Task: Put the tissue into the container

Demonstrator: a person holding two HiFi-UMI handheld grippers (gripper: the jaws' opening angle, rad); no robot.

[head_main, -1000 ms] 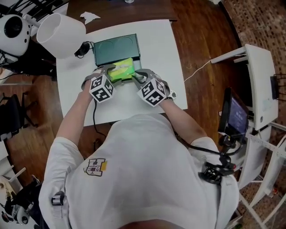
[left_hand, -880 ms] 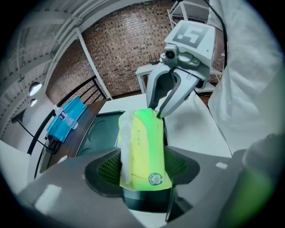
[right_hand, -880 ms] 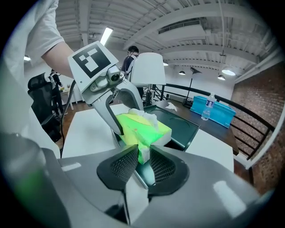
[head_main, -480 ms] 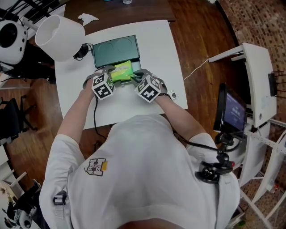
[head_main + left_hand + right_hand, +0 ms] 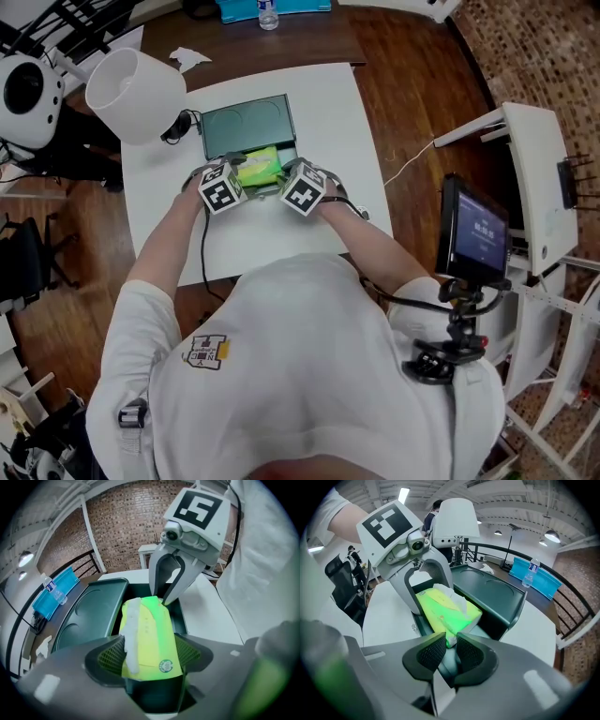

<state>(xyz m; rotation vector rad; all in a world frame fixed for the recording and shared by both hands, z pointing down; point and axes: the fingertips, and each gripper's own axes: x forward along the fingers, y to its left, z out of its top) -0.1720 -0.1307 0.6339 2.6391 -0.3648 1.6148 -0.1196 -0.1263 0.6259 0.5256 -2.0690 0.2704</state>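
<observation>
One tissue pack sits between opening left tongs.

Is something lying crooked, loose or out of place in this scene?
A white tissue sticks loosely out of the green tissue pack at the container. A crumpled paper scrap lies on the wooden surface behind. Nothing spilled or broken.

The tissue pack is soft and bright yellow-green, with white tissue poking from its top slot. It lies tilted in the tray of the dark green container, whose lid is open behind it on the white surface.
</observation>
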